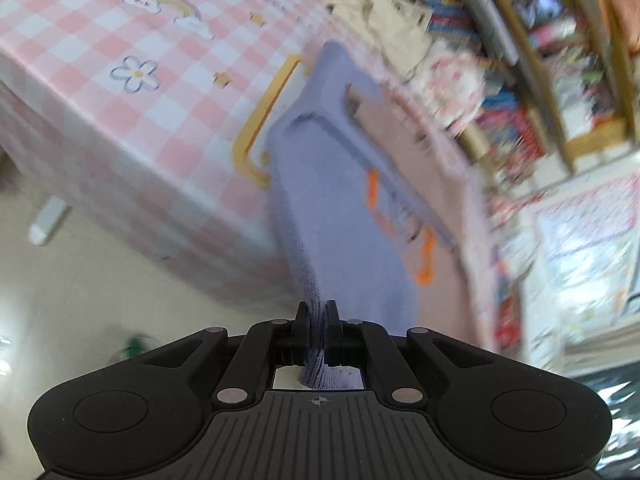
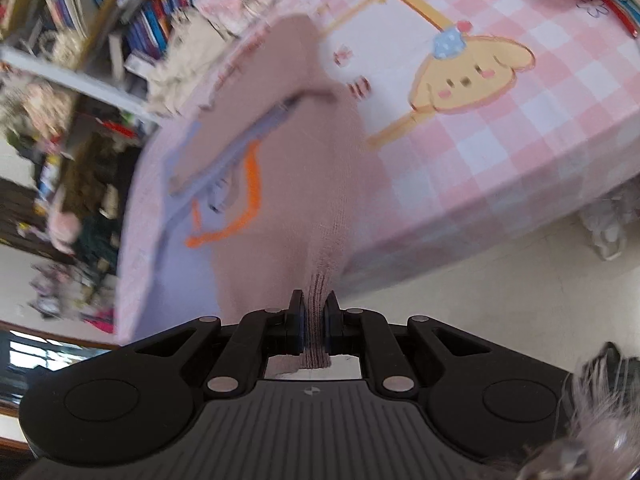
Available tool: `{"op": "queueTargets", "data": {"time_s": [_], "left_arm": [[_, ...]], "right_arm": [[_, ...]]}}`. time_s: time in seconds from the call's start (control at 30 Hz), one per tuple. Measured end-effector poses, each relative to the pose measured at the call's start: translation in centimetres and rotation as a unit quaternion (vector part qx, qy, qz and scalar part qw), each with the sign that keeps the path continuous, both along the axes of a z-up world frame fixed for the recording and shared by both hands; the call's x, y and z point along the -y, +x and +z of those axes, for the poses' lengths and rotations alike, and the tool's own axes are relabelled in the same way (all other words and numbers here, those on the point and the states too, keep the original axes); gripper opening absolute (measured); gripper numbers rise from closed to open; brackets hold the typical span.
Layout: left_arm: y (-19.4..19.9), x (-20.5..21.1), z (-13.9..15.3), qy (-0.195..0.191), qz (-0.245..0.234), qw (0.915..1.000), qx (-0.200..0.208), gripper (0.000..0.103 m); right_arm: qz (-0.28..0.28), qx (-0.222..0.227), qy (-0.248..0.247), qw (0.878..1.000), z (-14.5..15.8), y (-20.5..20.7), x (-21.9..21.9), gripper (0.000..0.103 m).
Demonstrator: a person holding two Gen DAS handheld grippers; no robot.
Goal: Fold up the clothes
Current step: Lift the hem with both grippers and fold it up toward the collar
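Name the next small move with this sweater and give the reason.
Probably carry both held corners forward over the table and lay them down. The left gripper and right gripper are each shut on an edge of the sweater, which hangs stretched from the table edge toward the grippers, not yet folded.
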State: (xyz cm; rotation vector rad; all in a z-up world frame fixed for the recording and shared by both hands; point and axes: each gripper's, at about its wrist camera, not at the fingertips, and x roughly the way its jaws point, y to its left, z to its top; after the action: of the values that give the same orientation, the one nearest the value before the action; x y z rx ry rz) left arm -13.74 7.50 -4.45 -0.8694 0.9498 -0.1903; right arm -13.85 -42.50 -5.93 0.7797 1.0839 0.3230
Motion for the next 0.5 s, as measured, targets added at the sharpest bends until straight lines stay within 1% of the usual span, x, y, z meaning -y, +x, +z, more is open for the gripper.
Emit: {"op": "queueTargets", "data": {"time_s": [0.13,0.27,0.37,0.5], "left_arm": [[2.0,-0.9,2.0,-0.045,0.026,0.9974,0.049,0.004],[5.4,-2.0,4.1,-0.086,0.046,0.9900,0.102,0.004],[8.7,-2.1,5.4,-0.098,0.050,0.9855,0.129,0.004],[12.8,-2.4,6.1,-0.097,0.051,0.9830,0.147,0.004]], "right_arm": [[-0.038,0.039,0.058,0.997,2.0,2.0,1.2,0.009],[-0.080,0.077,0.107,0.988,3.8,5.1,1.8,0.009],[-0.100,0.106,0.127,0.981,5.3,8.0,1.7,0.009],[-0.106,0.137,0.115,0.978,7.2,11.7,1.3,0.009]]}}
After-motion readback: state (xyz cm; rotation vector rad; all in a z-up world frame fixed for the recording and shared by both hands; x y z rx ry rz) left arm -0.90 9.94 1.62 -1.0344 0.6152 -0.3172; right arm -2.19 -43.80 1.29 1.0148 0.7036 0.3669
